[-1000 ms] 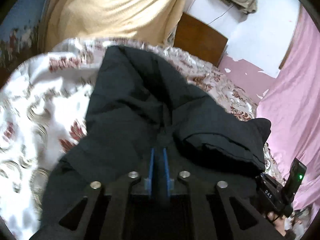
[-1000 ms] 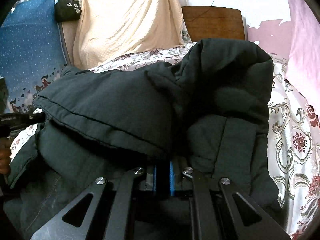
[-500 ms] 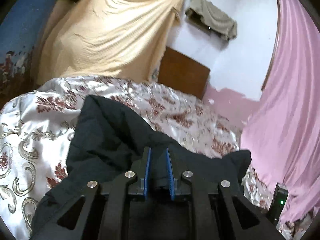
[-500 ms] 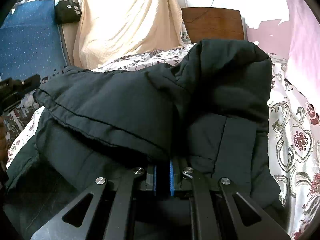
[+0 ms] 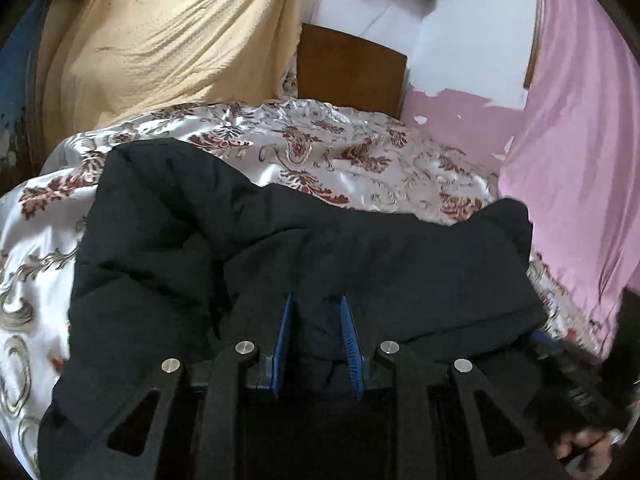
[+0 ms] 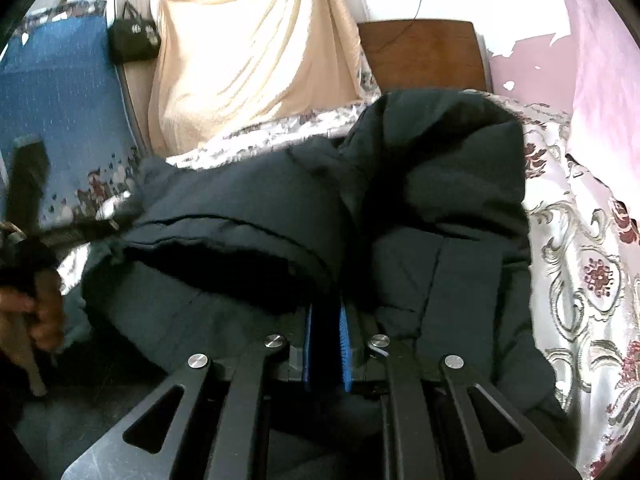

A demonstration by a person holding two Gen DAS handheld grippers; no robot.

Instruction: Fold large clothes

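A large black padded jacket [image 5: 360, 264] lies bunched on the bed, its left part spread over the floral bedspread [image 5: 360, 152]. My left gripper [image 5: 316, 312] has its blue pads slightly apart, with a fold of the jacket between them. In the right wrist view the jacket [image 6: 440, 200] is doubled over, with a thick folded edge across the middle. My right gripper [image 6: 326, 320] is shut on a fold of the jacket near its front. The other gripper and the hand holding it show at the left edge [image 6: 36, 264].
A white satin bedspread with red and gold flowers covers the bed [image 6: 592, 280]. A wooden headboard [image 5: 352, 72] stands behind it. A yellow cloth [image 5: 168, 40] hangs at the back, a pink curtain [image 5: 580, 160] on the right, and a black bag [image 6: 134, 38] on the blue wall.
My left gripper has lowered with the jacket fold, and its pads have spread a little wider. My right gripper has kept its hold and barely moved.
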